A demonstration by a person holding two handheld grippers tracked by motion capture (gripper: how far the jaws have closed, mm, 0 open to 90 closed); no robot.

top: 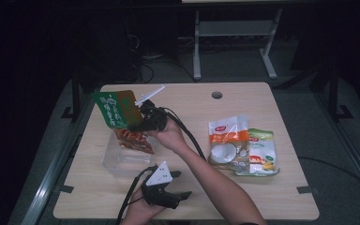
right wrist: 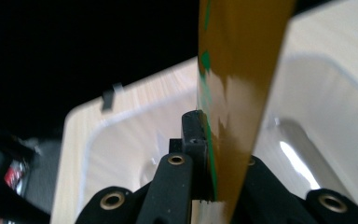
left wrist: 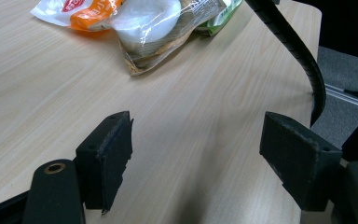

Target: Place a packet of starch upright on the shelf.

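Packet (right wrist: pixel 235 93) edge-on in right claw (right wrist: pixel 209 154) hides one pad.

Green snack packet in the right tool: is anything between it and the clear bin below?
Nothing visible blocks it. The right tool is shut on the green snack packet, held above the clear bin. A red-brown packet already lies in the bin's far part, under the held one; the near part looks free.

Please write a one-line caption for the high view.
Right hand-held gripper holds a green snack packet above a clear plastic box; left hand-held gripper waits open.
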